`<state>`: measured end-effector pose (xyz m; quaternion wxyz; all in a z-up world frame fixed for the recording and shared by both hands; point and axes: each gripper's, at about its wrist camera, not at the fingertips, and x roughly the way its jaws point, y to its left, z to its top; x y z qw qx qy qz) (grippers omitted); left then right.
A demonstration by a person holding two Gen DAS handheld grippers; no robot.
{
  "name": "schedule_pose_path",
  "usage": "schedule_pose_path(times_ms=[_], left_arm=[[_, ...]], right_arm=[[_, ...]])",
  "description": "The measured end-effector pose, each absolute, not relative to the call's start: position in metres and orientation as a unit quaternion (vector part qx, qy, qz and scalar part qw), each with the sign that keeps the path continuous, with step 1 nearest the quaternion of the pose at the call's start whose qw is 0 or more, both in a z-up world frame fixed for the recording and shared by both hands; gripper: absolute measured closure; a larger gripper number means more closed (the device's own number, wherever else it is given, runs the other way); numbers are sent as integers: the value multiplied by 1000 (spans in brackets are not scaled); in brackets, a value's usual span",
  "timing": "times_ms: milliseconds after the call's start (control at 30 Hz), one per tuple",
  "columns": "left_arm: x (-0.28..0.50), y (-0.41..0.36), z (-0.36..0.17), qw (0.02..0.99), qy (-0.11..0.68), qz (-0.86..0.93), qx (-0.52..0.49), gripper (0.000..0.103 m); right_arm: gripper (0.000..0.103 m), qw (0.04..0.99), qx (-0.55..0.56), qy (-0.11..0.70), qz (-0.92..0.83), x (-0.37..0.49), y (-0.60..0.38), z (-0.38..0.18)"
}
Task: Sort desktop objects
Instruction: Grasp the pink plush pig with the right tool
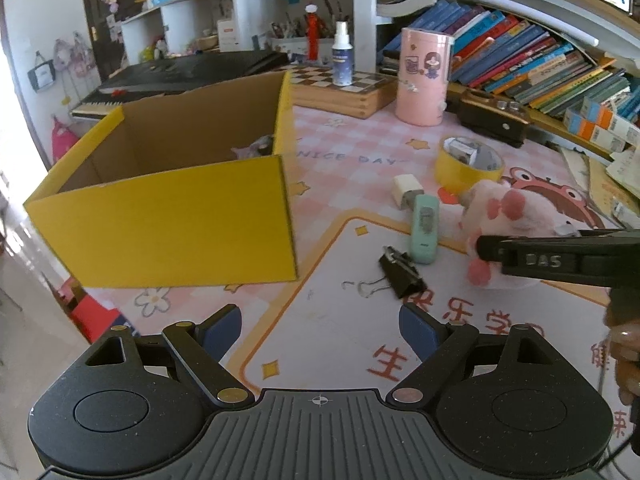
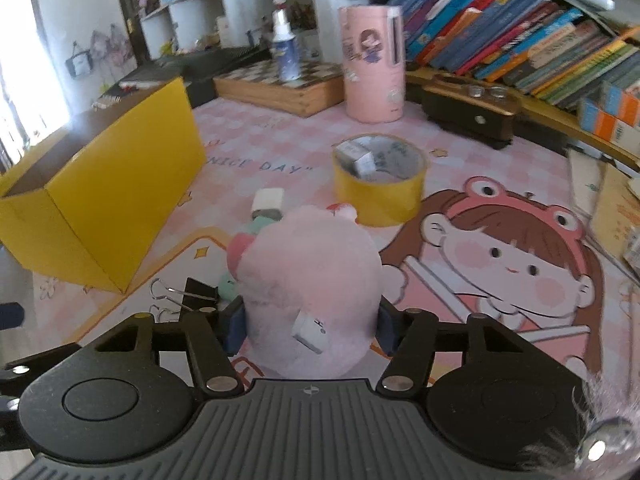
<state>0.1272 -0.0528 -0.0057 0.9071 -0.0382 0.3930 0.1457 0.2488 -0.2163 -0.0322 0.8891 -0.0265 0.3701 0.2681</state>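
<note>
R gripper (image 2: 312, 324) pads against both sides of pink plush toy (image 2: 312, 276) — gripped, toy on desk mat (image 2: 460, 184) near yellow tape roll (image 2: 378, 196). L gripper (image 1: 320, 332) wide, nothing between — binder clip (image 1: 402, 276), mint stapler (image 1: 424, 232) ahead; yellow box (image 1: 168, 224) at left.

Behind your desk mat (image 1: 360, 152): spray bottle (image 1: 343, 55) standing on chessboard (image 1: 344, 88), books (image 1: 532, 60) leaning along shelf, keyboard (image 1: 172, 76) lying at back left, bags (image 1: 64, 60) hanging on wall.

desk mat (image 1: 344, 184) | yellow box (image 1: 180, 220) | tape roll (image 1: 468, 168) | binder clip (image 1: 402, 274) | plush toy (image 2: 312, 276)
</note>
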Motion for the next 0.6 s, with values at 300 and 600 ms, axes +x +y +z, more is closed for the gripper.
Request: schedule_pose_path(times_ms=[300,600], left_arm=[[149,-76,-11,913,396,95,-26,15],[167,-89,-17,914,398,80,-27,15]], right_arm=[[45,911,16,357,204,237,-262,-14],[45,918,23,354,176,226,-285,-13]])
